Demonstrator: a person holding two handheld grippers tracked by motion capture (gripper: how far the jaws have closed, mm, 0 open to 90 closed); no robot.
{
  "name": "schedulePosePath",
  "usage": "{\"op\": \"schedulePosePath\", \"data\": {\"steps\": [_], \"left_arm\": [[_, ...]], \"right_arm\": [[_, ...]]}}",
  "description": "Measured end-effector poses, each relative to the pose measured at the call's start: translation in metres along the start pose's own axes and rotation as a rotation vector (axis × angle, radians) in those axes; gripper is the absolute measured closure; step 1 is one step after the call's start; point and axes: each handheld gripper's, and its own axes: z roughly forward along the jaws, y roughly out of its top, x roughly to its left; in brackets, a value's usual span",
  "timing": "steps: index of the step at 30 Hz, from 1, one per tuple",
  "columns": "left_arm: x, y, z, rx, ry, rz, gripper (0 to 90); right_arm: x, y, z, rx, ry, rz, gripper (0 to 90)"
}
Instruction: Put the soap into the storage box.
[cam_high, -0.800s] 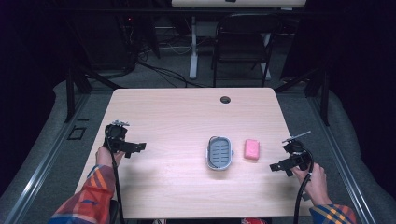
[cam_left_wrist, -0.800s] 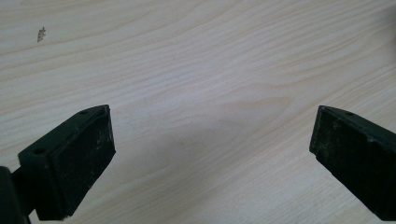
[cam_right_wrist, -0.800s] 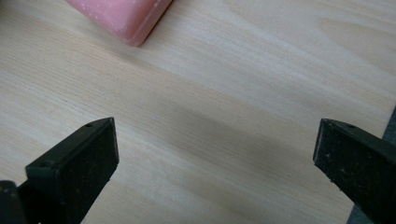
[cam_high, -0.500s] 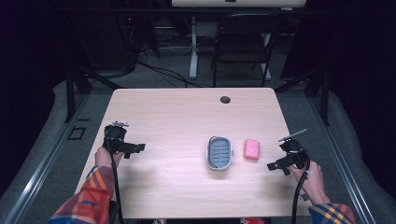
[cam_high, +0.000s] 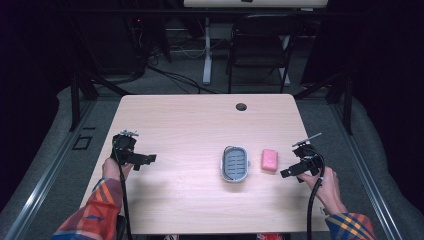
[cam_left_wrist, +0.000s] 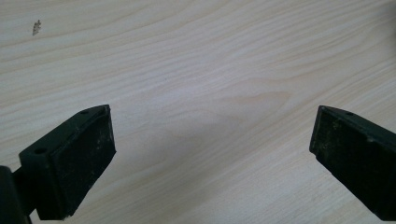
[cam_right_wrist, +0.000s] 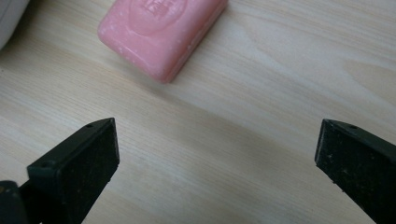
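A pink bar of soap (cam_high: 270, 160) lies on the wooden table (cam_high: 200, 125), just right of a grey soap dish (cam_high: 235, 163) with a slatted blue-grey inside. My right gripper (cam_high: 285, 173) is open and low over the table, a short way right of the soap; in the right gripper view the soap (cam_right_wrist: 161, 29) lies ahead, toward the left, beyond the wide-apart jaws. At the table's left side my left gripper (cam_high: 148, 159) is open over bare wood (cam_left_wrist: 205, 102), far from both objects.
A small round hole (cam_high: 241, 106) sits near the table's far edge. Beyond the table stand a dark folding chair (cam_high: 260, 45) and a white desk leg (cam_high: 206, 50), with cables on the floor. A white edge of the soap dish (cam_right_wrist: 9, 18) shows in the right gripper view.
My right gripper has moved left across the table, closing in on the soap. The left gripper has stayed in place.
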Motion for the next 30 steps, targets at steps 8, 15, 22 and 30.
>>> {"op": "schedulePosePath", "data": {"steps": [8,15,22,30], "left_arm": [[-0.002,0.001,0.000,-0.002,-0.001,0.005,0.1],[-0.002,0.003,0.002,0.005,0.001,0.018,0.1],[-0.002,0.003,0.001,0.000,0.009,0.018,0.1],[-0.004,0.004,0.002,0.002,0.010,0.029,0.1]], "right_arm": [[0.006,0.013,0.000,0.008,0.018,0.005,0.0],[0.015,0.031,0.002,0.009,0.015,-0.002,0.0],[0.025,0.052,0.008,0.017,0.012,-0.004,0.0],[0.041,0.076,0.027,0.068,-0.032,-0.011,0.0]]}}
